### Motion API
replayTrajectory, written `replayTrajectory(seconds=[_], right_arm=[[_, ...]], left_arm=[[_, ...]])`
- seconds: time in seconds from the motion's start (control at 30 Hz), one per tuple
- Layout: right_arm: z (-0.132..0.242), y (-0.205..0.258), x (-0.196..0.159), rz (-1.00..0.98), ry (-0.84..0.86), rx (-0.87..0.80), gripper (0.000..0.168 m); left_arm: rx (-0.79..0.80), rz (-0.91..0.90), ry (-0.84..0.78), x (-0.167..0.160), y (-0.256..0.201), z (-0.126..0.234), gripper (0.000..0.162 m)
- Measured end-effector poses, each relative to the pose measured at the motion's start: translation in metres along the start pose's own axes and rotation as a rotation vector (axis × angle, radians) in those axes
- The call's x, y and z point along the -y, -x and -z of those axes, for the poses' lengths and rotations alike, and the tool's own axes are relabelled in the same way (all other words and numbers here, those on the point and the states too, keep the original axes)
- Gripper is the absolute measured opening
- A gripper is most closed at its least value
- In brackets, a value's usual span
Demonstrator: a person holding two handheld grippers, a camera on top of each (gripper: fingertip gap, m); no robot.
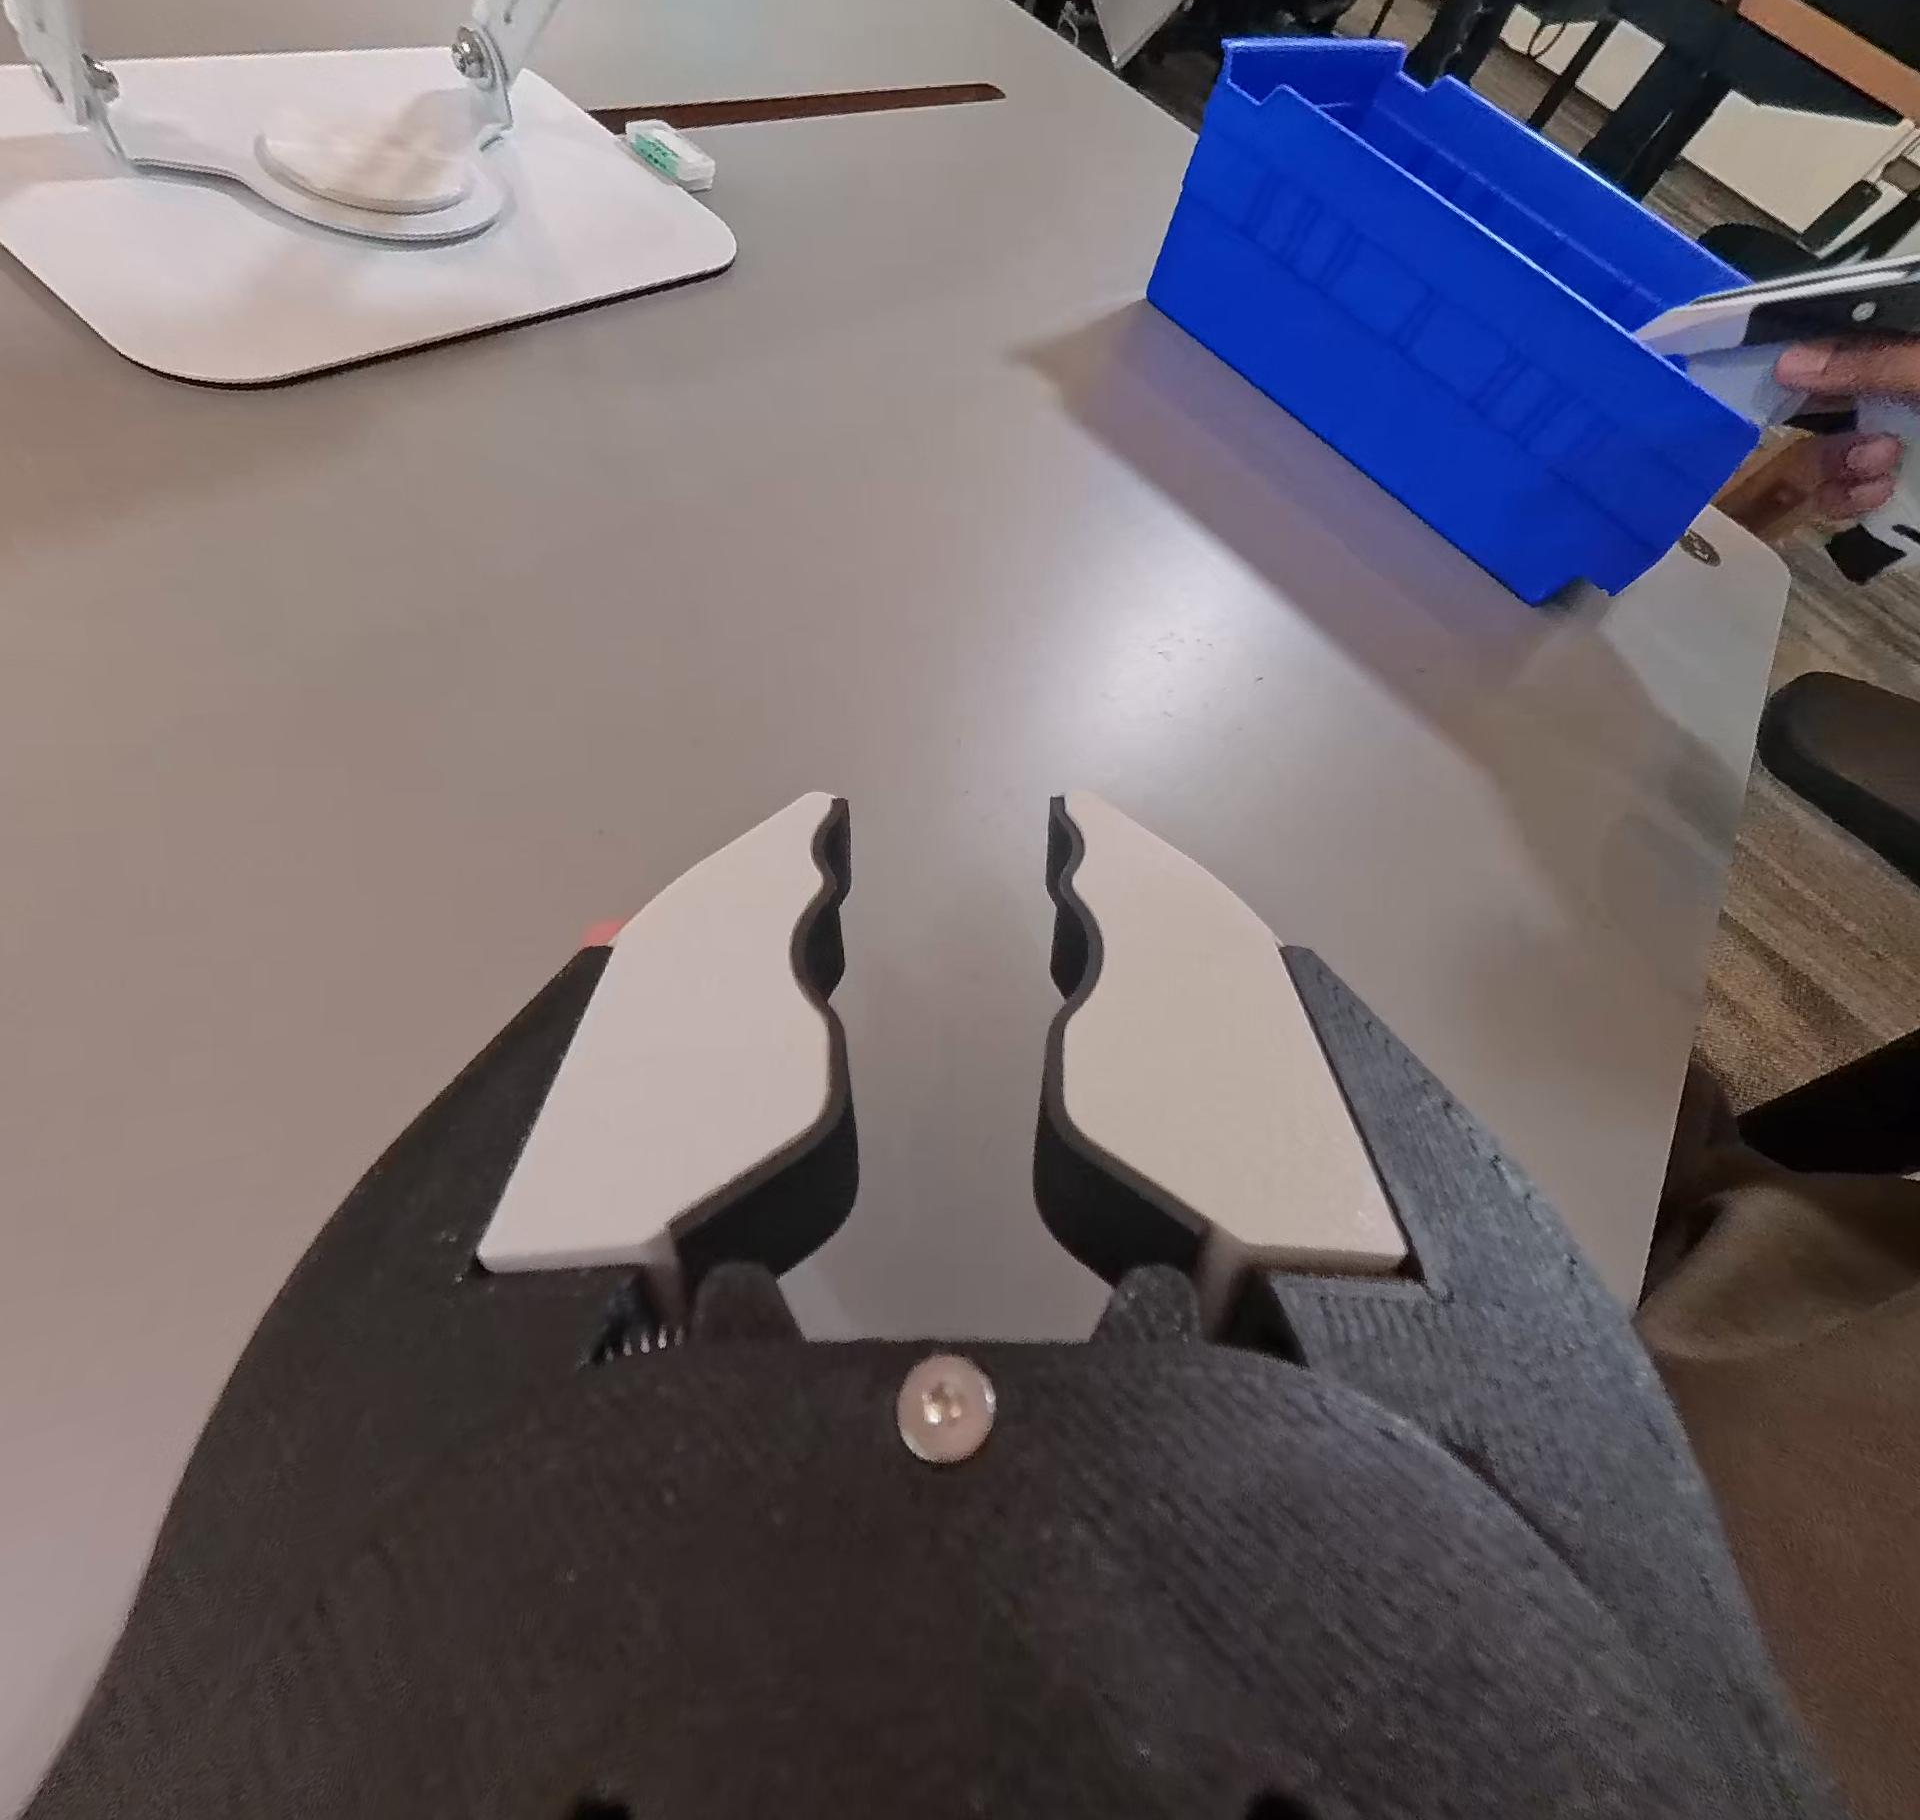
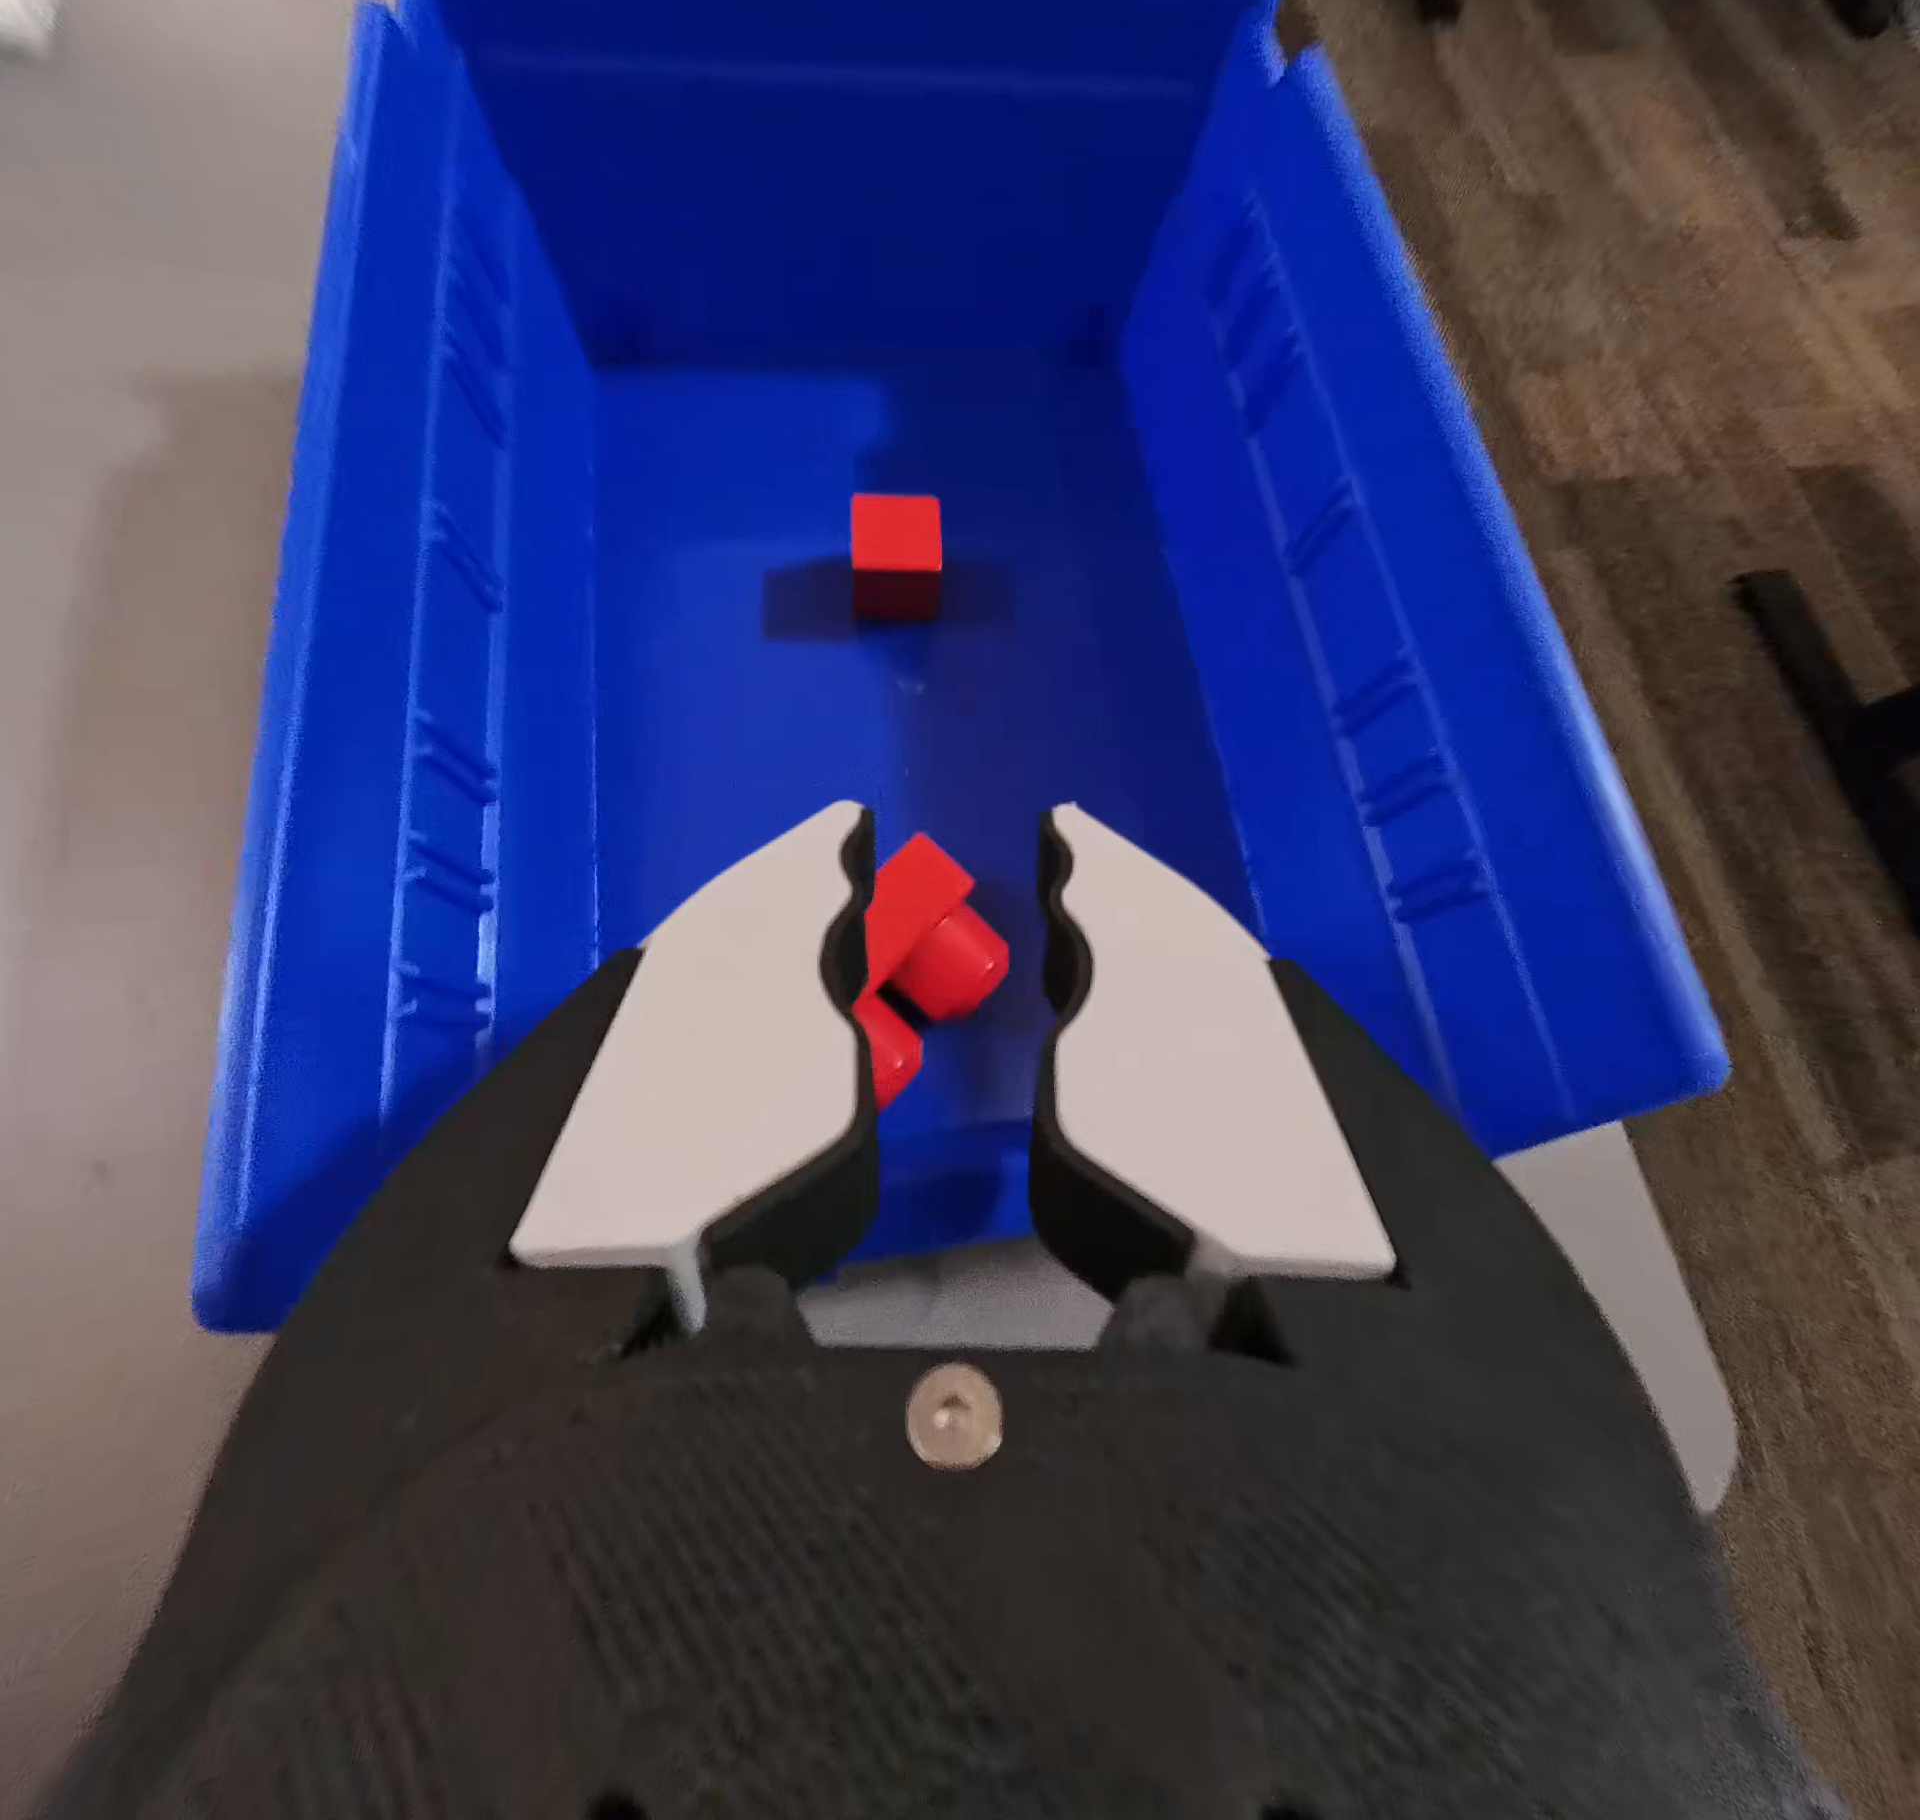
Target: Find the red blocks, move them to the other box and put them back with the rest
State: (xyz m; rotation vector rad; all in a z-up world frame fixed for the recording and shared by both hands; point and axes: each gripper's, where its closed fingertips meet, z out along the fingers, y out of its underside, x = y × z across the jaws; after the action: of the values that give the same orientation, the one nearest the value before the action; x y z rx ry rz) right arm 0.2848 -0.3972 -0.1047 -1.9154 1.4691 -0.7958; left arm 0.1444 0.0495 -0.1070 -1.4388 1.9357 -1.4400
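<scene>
In the right wrist view a blue bin [image 2: 810, 160] stands on the grey table. A red cube [image 2: 896, 555] sits on its floor near the middle. A small heap of red blocks [image 2: 951, 949] lies nearer, seen between my right gripper's fingers. My right gripper [image 2: 956, 820] hovers over the bin's near end, open and empty. In the left wrist view my left gripper [image 1: 948, 814] is open and empty above the bare table. A small red bit [image 1: 603, 932] peeks out behind its left finger. The blue bin [image 1: 1434, 316] stands to its far right.
A white stand base [image 1: 343, 232] with two struts sits at the table's far left. A hand holds the other gripper [image 1: 1808, 316] at the bin's near end. The table edge [image 1: 1725, 835] runs along the right, with wood floor [image 2: 1662, 420] beyond the bin. Spacing between my two grippers at the tips: around 45 cm. The right tips stand about 11 cm off the red cube [image 2: 896, 555].
</scene>
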Motion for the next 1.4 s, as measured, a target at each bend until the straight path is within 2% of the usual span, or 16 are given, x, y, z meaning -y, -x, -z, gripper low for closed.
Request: replayTrajectory(seconds=[0.07, 0.2, 0.33, 0.4, 0.5, 0.57, 0.63, 0.67, 0.73, 0.93, 1.03, 1.13, 1.2, 1.3, 1.4], right_arm=[[0.0, 0.006, -0.012, 0.001, 0.083, 0.032, 0.031], [-0.003, 0.011, -0.021, 0.012, 0.14, 0.04, 0.034], [-0.018, 0.002, -0.026, 0.035, 0.211, 0.003, 0.043], [-0.026, 0.003, -0.028, 0.03, 0.279, 0.046, 0.051], [-0.034, 0.008, -0.039, 0.07, 0.392, 0.1, 0.052], [-0.04, 0.017, -0.042, 0.095, 0.428, 0.161, 0.043], [-0.043, 0.033, -0.037, 0.086, 0.402, 0.253, 0.026], [-0.045, 0.038, -0.033, 0.075, 0.375, 0.276, 0.024], [-0.045, 0.043, -0.019, 0.084, 0.292, 0.281, 0.023], [-0.031, 0.014, 0.019, 0.069, 0.071, 0.136, 0.023], [-0.033, -0.011, 0.019, 0.13, 0.063, -0.039, 0.023], [-0.041, -0.033, 0.005, 0.352, 0.172, -0.279, 0.023], [-0.048, -0.028, 0.0, 0.442, 0.208, -0.327, 0.023], [-0.056, -0.008, -0.003, 0.465, 0.223, -0.272, 0.023], [-0.055, 0.019, 0.0, 0.335, 0.182, -0.093, 0.026]], left_arm=[[-0.001, -0.005, 0.002, 0.0, -0.001, 0.0, 0.037], [0.001, -0.014, 0.004, -0.001, -0.002, 0.0, 0.037], [0.0, -0.007, 0.01, -0.002, -0.002, -0.002, 0.037], [-0.002, -0.009, 0.012, -0.002, -0.002, -0.003, 0.037], [0.001, -0.018, 0.016, -0.003, -0.003, -0.005, 0.037], [0.006, -0.031, 0.021, -0.004, -0.004, -0.006, 0.037], [0.013, -0.046, 0.021, -0.004, -0.004, -0.005, 0.037], [0.018, -0.052, 0.021, -0.004, -0.003, -0.005, 0.037], [0.025, -0.06, 0.022, -0.004, -0.003, -0.005, 0.037], [0.026, -0.06, 0.02, -0.004, -0.002, -0.004, 0.037], [0.028, -0.063, 0.023, -0.005, -0.002, -0.005, 0.037], [0.031, -0.07, 0.028, -0.005, -0.002, -0.006, 0.037], [0.036, -0.077, 0.031, -0.006, -0.002, -0.007, 0.037], [0.044, -0.091, 0.038, -0.007, -0.002, -0.008, 0.036], [0.049, -0.102, 0.042, -0.008, -0.002, -0.008, 0.036]])
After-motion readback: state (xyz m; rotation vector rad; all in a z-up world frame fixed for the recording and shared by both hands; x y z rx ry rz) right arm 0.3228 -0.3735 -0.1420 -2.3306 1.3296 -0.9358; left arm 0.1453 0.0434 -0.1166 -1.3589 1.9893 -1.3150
